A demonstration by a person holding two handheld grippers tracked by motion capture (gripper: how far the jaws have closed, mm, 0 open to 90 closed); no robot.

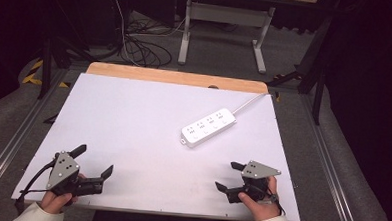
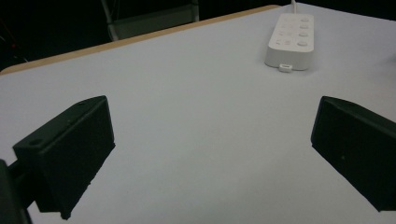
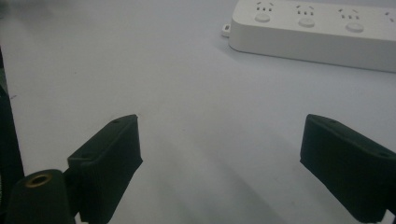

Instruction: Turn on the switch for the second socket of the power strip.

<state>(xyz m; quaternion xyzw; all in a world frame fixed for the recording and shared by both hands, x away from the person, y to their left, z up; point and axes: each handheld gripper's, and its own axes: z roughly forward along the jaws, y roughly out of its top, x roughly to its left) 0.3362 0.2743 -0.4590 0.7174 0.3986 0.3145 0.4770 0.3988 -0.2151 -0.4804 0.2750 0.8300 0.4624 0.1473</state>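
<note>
Two pairs of black fingers stand wide apart and grip nothing, as I see them from my station. In the left gripper view, the fingers (image 2: 70, 154) frame bare white surface, with the power strip (image 2: 290, 42) lying well ahead toward the upper right, its short end facing the camera. In the right gripper view, the fingers (image 3: 348, 163) are likewise spread, and the same strip runs across the top of the picture, long side toward me, a small tab jutting from its left end.

From the high view, the left gripper (image 1: 94, 160) sits at the near left corner of the worktop (image 1: 129, 112), held in the person's left hand (image 1: 56, 200); a grey three-cornered plate tops it. The right gripper (image 1: 229, 176) rests near the front edge on the right, held in the right hand (image 1: 260, 201), its fingers pointing left across the board. The white power strip lies slantwise right of centre, well apart from both grippers, and its white cord (image 1: 252, 102) runs off toward the far right corner. A wooden strip (image 1: 175, 77) edges the far side of the worktop.
</note>
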